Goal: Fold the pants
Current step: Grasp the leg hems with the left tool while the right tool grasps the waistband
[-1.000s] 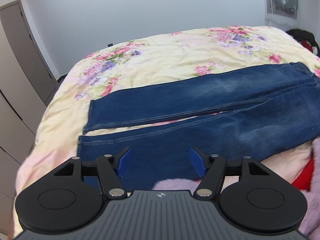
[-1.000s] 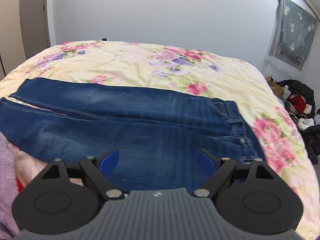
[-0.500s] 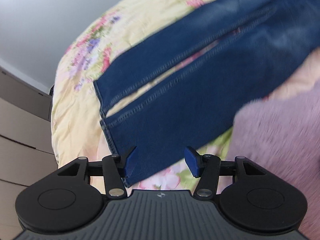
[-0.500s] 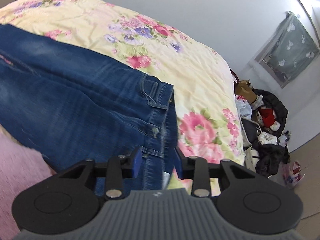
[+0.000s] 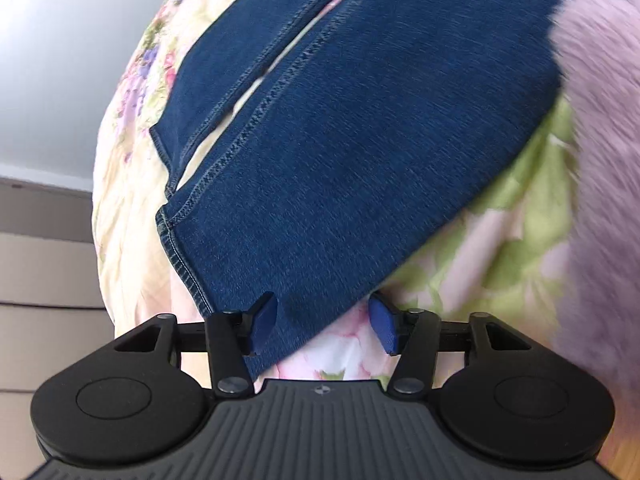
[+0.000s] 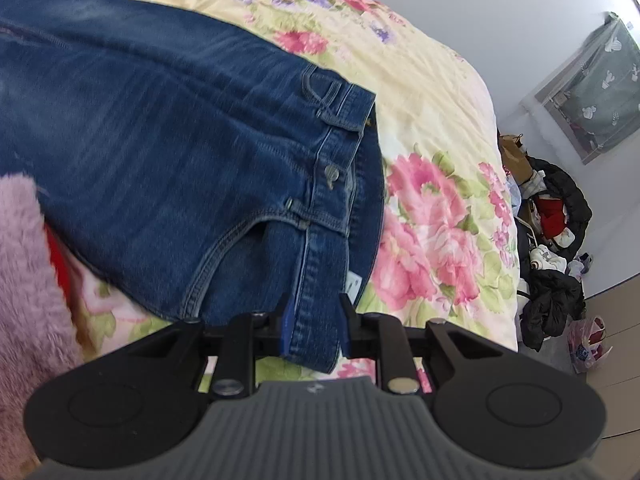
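Blue jeans (image 6: 168,152) spread flat across the floral bed (image 6: 432,92), waistband toward 3 o'clock, leg hems toward 9 o'clock.

Right tongs (image 6: 314,326) drawn in narrow around the near waistband corner, denim filling the gap; full pinch likely, though pad contact partly hidden. Left tongs (image 5: 324,326) wide apart at 6 o'clock, straddling the near hem corner of the jeans (image 5: 360,140), gripping nothing, only the left pad against cloth.

Risks, as judgement: lifting from the right alone could drag the waist and skew the legs; closing the left on one layer or just the hem edge could let the denim slip and leave a crooked fold; the fuzzy lilac sleeve (image 5: 600,160) could snag or brush fabric out of line.

Left view alone: both leg hems, inseam gap, grey wall. Right view alone: waistband, button (image 6: 332,173), pocket stitching, label, and clothes pile (image 6: 556,240) on the floor at 3 o'clock.
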A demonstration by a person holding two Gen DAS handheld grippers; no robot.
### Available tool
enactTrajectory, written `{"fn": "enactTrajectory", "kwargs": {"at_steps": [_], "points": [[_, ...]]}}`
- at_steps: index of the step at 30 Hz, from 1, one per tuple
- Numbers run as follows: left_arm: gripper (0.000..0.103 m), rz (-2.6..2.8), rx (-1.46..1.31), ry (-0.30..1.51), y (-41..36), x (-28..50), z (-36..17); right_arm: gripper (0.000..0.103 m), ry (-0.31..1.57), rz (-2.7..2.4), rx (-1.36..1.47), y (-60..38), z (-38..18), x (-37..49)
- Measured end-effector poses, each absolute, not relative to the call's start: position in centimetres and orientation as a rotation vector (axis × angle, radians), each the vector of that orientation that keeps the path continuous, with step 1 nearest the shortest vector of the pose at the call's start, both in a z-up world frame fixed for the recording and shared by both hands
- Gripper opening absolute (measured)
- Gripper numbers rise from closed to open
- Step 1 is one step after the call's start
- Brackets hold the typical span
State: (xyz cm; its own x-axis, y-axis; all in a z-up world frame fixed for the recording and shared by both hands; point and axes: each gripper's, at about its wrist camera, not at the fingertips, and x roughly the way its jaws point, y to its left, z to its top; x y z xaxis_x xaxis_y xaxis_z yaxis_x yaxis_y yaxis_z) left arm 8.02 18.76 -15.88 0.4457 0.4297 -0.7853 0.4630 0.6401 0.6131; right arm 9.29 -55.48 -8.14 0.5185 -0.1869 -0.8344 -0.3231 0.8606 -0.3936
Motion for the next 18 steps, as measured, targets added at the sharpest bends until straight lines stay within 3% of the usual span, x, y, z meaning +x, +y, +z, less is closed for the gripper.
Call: {"fn": "enactTrajectory", "kwargs": {"at_steps": [3,9,13,18], "points": [[0.011,-0.022,0.885,1.144,18.3,8.2,-14.9,0.017,1.042,0.131,-0.608,-54.9,-8.7,8.4],[0.006,0.045,0.731,1.072,18.5,8.4,-11.7,0.017,1.040,0.256,-0.791,-52.6,-10.5,6.2],[0.006,0.143,0.674,1.041,18.3,9.4,-9.7,0.031,1.027,0.330,-0.954,-50.9,-13.1,4.6],[0.005,0.218,0.586,0.986,17.6,9.5,-7.1,0.031,0.971,0.313,-1.063,-50.4,-16.2,3.9]]}}
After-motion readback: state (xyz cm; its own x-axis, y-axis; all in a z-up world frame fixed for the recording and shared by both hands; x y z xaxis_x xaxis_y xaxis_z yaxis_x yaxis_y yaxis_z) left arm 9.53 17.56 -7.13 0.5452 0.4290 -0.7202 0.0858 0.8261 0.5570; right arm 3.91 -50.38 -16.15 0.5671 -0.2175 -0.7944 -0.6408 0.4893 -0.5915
